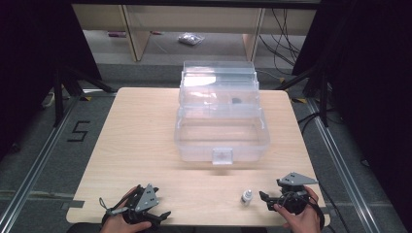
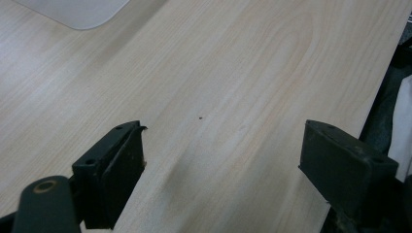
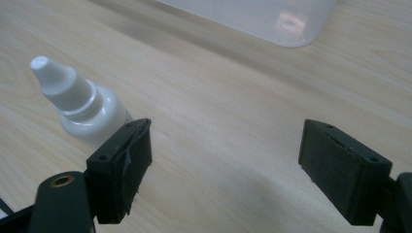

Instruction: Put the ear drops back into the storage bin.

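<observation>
A small white dropper bottle [image 1: 247,196] stands upright near the table's front edge, right of centre. My right gripper [image 1: 265,200] rests just right of it, open and pointing left. In the right gripper view the bottle [image 3: 82,107] stands beyond the left jaw, outside the gap, and my right gripper [image 3: 231,145] has only bare wood between its jaws. My left gripper [image 1: 163,217] lies at the front left, held by a hand. In its own view my left gripper [image 2: 228,145] is open over bare table.
A clear plastic box [image 1: 221,128] with its lid [image 1: 218,73] raised stands at the table's middle and back; a small dark item [image 1: 236,101] lies in its upper tray. The box's corner [image 2: 73,12] and its front edge [image 3: 252,14] appear in the gripper views. A floor marking "5" [image 1: 77,131] lies left of the table.
</observation>
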`<state>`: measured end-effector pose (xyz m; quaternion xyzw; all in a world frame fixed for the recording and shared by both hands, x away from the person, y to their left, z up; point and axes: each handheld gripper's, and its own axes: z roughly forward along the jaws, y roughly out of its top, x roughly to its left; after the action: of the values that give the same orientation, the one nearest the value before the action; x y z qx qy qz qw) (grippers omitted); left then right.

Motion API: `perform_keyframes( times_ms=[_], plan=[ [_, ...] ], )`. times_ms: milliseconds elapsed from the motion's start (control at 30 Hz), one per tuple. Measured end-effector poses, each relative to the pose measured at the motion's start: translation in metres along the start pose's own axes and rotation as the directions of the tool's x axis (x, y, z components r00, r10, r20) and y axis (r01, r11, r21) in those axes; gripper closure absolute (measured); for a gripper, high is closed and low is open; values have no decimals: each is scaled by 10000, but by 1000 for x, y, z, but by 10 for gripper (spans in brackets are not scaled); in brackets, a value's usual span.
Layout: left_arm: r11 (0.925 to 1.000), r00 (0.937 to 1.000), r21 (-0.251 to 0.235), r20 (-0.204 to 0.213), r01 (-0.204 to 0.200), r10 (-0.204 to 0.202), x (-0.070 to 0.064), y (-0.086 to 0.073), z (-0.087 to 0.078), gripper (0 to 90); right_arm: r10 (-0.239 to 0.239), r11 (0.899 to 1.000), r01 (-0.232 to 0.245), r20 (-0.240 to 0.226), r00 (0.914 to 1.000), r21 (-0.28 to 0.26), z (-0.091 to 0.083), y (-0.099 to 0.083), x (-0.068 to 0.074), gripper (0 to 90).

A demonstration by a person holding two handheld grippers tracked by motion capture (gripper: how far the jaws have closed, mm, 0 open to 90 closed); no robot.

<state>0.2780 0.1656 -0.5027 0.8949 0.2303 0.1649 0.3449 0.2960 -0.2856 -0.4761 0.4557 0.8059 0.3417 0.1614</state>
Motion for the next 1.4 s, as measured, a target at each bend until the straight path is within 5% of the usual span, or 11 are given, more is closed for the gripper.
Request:
perform_keyframes(
  times_ms=[67, 367, 867, 933, 1000, 1033, 1067, 1100, 1333, 1400],
  plan=[
    [10000, 10000, -20, -79, 17, -17, 0, 0, 1, 156, 354, 9993, -353, -106, 9993, 99, 0, -1, 2, 204],
    [10000, 10000, -7, -12, -5, 5, 0, 0, 0, 156, -303, 9995, 303, -44, 9995, -91, 0, 1, -1, 205],
    [10000, 10000, 11, -4, 9, -9, 0, 0, 0, 156, -396, 9992, 396, -78, 9992, 94, 0, 1, 1, 219],
    [10000, 10000, -4, -4, 35, -35, 0, 0, 0, 156, -108, 9988, 112, -82, 9999, 478, -3, 2, 4, 223],
    [10000, 10000, 3, -4, 22, -22, 0, 0, 0, 156, -158, 9985, 164, -112, 9998, 528, -3, 2, 4, 225],
    [10000, 10000, -22, -19, 26, -26, 0, 0, 0, 156, -549, 9978, 554, -143, 9984, 372, -1, 2, 3, 228],
    [10000, 10000, -22, -19, 26, -26, 0, 0, 0, 156, -549, 9978, 554, -143, 9984, 372, -1, 2, 3, 228],
    [10000, 9999, -38, -95, 47, -47, 0, 0, 0, 156, -46, 9979, 55, -134, 9999, 646, -4, 3, 8, 229],
    [10000, 9999, -37, -93, 42, -42, 0, 0, 0, 156, -542, 9954, 559, -245, 9982, 783, -5, 3, 10, 230],
    [10000, 10000, -41, -73, 41, -41, 0, 0, 1, 156, -154, 9965, 169, -196, 9997, 813, -6, 2, 14, 231]
  ],
)
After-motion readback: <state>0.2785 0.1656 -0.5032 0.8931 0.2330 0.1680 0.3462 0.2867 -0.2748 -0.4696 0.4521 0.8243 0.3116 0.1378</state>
